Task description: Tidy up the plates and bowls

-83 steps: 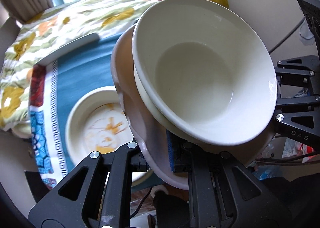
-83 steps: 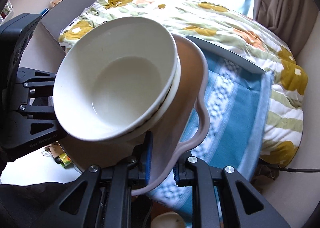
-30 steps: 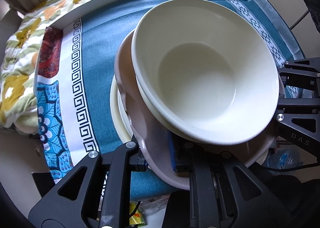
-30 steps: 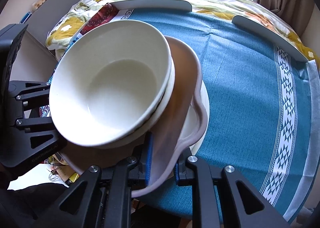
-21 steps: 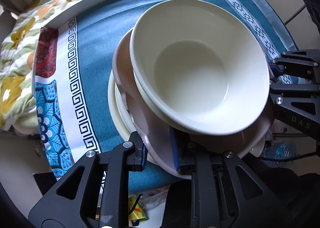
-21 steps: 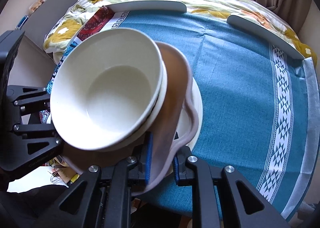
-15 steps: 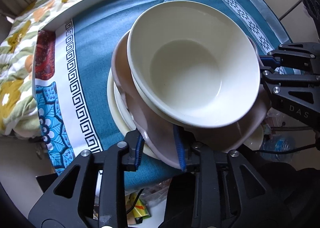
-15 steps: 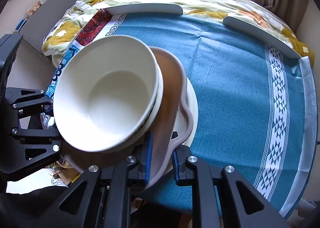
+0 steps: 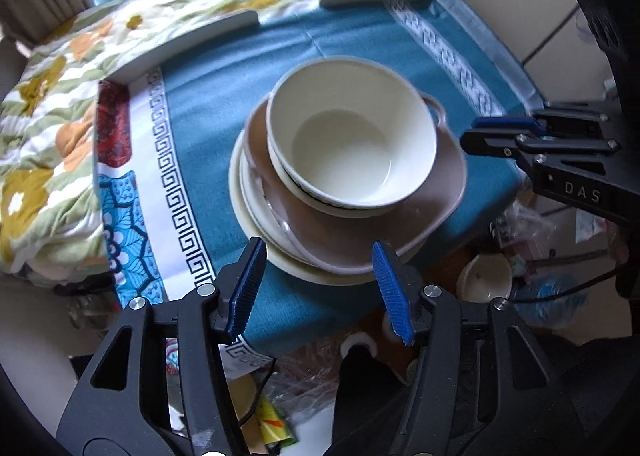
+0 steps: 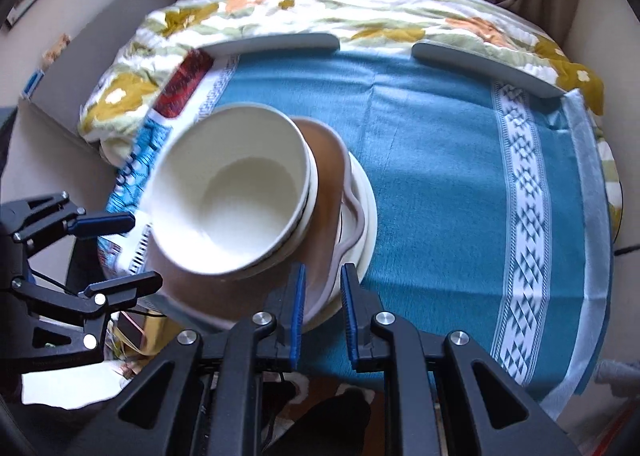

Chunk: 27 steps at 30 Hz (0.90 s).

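Left wrist view, looking steeply down. Left claw (image 9: 318, 252) hung over the near edge of a stack, jaws opening, fairly wide, gripping nothing. Stack sat on a blue cloth (image 9: 224, 104), ahead of and below the claw: cream plate (image 9: 248, 208) at the bottom, pink plate (image 9: 420, 212) on it, two nested bowls on that. Top bowl (image 9: 352, 144) upright and empty. Pink plate's lobed rim pointed far right. Right claw (image 9: 468, 136) seen at the right, just beside the pink plate, apparently clear of it.

Right wrist view. Jaws narrow, almost together. Pink rim showed through the gap but seemed to lie lower, so probably not gripped. Stack lay ahead and to the left, left claw at its left side. Both claws about equally near; stacking looked done.
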{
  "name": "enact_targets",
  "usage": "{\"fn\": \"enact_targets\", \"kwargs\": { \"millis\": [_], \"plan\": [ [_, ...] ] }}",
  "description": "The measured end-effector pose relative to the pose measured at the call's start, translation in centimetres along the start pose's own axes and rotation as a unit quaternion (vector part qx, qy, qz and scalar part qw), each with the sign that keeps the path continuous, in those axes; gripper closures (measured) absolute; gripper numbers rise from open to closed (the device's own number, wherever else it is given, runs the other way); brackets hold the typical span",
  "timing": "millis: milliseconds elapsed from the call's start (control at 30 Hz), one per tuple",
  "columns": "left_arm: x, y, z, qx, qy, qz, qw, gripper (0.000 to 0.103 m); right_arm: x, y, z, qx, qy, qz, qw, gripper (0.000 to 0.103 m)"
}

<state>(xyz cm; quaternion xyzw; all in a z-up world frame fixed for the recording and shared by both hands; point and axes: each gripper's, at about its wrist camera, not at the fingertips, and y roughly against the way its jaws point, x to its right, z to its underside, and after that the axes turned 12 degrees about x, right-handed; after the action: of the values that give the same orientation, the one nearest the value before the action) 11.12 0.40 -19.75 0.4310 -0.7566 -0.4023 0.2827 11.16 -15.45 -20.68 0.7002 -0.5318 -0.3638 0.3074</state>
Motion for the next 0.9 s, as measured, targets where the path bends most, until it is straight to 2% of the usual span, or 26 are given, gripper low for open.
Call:
{"fn": "enact_targets", "kwargs": {
  "millis": [167, 233, 267, 300, 333, 367, 400, 433, 467, 500, 667, 900],
  "plan": [
    [0.9, 6.5, -1.1, 0.093, 0.046, -0.036, 0.9939, 0.051, -0.5, 5.7, -0.7, 0.064, -0.002, -0.005, 0.998, 0.087],
    [1.5, 9.4, -1.7, 0.139, 0.059, -0.045, 0.9875, 0.049, -0.8, 8.7, -1.2, 0.099, 0.002, -0.005, 0.995, 0.087],
    [2.0, 11.3, -2.0, 0.173, 0.063, -0.054, 0.9813, 0.045, -0.9, 9.8, -1.4, 0.113, 0.005, -0.005, 0.994, 0.087],
    [2.3, 12.8, -2.2, 0.201, 0.065, -0.064, 0.9754, 0.032, -1.0, 11.2, -1.7, 0.132, 0.009, -0.002, 0.991, 0.087],
    [2.6, 13.8, -2.2, 0.222, 0.067, -0.073, 0.9700, 0.012, -1.2, 12.5, -1.8, 0.149, 0.012, 0.004, 0.989, 0.087],
    [3.1, 15.1, -2.2, 0.252, 0.068, -0.087, 0.9614, 0.004, -1.2, 13.7, -1.9, 0.166, 0.013, 0.013, 0.986, 0.078],
    [3.5, 16.1, -2.1, 0.276, 0.068, -0.095, 0.9542, 0.000, -1.2, 14.9, -2.0, 0.184, 0.011, 0.021, 0.983, 0.054],
    [4.0, 17.0, -2.0, 0.298, 0.065, -0.101, 0.9470, 0.000, -1.1, 16.0, -1.9, 0.203, 0.006, 0.024, 0.979, 0.038],
    [4.6, 17.7, -1.9, 0.313, 0.062, -0.105, 0.9419, 0.000, -0.9, 16.9, -1.7, 0.218, 0.001, 0.020, 0.976, 0.008],
    [5.0, 18.1, -1.8, 0.321, 0.058, -0.111, 0.9387, 0.000, -0.7, 17.8, -1.5, 0.233, -0.005, 0.017, 0.972, 0.000],
    [6.3, 19.2, -1.0, 0.352, 0.064, -0.149, 0.9218, 0.000, -0.3, 20.4, -0.3, 0.283, -0.024, 0.045, 0.958, 0.000],
    [7.6, 20.6, 0.5, 0.388, 0.061, -0.162, 0.9053, 0.000, 0.4, 21.9, 0.9, 0.318, -0.022, 0.102, 0.942, 0.000]
  ]
}}
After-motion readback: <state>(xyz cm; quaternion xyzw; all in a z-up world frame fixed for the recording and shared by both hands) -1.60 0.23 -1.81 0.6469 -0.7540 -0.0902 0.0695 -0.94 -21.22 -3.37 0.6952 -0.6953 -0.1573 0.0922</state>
